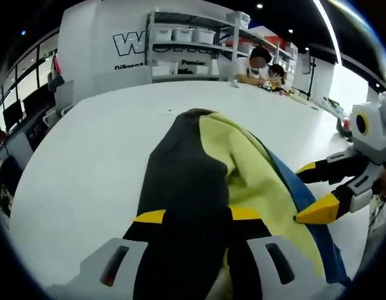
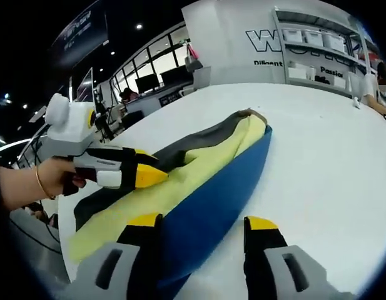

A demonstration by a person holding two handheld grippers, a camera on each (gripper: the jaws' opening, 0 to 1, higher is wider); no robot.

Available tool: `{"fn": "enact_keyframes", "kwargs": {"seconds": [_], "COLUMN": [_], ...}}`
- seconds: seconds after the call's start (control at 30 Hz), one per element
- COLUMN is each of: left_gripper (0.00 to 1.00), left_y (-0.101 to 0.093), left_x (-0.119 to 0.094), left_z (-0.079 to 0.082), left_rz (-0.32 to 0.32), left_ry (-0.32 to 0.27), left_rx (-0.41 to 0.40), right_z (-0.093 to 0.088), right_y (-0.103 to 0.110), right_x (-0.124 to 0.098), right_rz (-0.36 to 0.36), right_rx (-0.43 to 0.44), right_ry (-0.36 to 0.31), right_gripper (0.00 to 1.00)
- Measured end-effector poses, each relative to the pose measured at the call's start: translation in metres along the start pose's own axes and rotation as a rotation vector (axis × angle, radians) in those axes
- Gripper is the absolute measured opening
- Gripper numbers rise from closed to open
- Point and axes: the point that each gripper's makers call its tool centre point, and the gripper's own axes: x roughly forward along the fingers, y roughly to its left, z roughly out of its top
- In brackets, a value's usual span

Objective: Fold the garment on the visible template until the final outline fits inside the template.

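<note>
White table carries everything; I can't make out any template outline on it in either view, so fit can't be judged. Garment lies on it as a long narrow bundle, black, yellow and blue layers stacked lengthwise, running away from both cameras. It reads as mid-fold: long edges already brought in, ends not yet. Left gripper sits at the near end with black cloth running down between its yellow-tipped jaws, which stand about a fabric bundle apart, so it looks clamped on the garment, probably to pin or lift that end. Right gripper has jaws spread wide; the blue edge lies between them, but I see no pinch, so likely lined up to take that edge. Its tips show in the left gripper view beside the blue strip. Shelving with white bins stands behind. Wall lettering is cut off: big "W…", smaller "Diligent…" under it, rest unreadable.
</note>
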Motion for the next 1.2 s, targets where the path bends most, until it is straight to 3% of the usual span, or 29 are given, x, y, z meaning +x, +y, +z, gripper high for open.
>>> {"fn": "enact_keyframes", "kwargs": {"seconds": [0.13,0.2,0.23,0.3,0.4,0.87,1.07,1.2], "left_gripper": [0.14,0.0,0.01,0.01,0.0,0.0,0.0,0.0], "left_y": [0.003,0.007,0.012,0.014,0.017,0.064,0.082,0.093], "left_x": [-0.002,-0.003,-0.004,-0.005,-0.006,-0.015,-0.012,-0.015], "left_z": [-0.002,-0.002,-0.003,-0.003,-0.002,0.003,0.0,0.004], "left_rz": [-0.009,0.006,0.027,0.009,0.009,0.126,0.162,0.182], "left_ry": [0.001,0.006,0.007,0.004,-0.003,-0.034,-0.013,-0.021], "left_rx": [-0.016,-0.02,-0.017,-0.043,-0.072,-0.132,-0.127,-0.104], "right_z": [-0.005,-0.005,-0.005,-0.005,-0.005,0.005,0.012,0.027], "right_y": [0.004,0.003,0.0,-0.003,-0.005,-0.036,-0.067,-0.09], "right_x": [-0.002,-0.003,-0.004,-0.008,-0.012,-0.029,-0.034,-0.038], "right_rz": [-0.01,-0.022,-0.035,-0.046,-0.06,-0.2,-0.269,-0.307], "right_rx": [-0.006,-0.014,-0.024,-0.024,0.031,-0.019,-0.024,-0.054], "right_ry": [-0.001,-0.001,0.0,-0.001,0.0,0.004,0.008,-0.007], "right_gripper": [0.27,0.21,0.15,0.06,0.01,0.0,0.0,0.0]}}
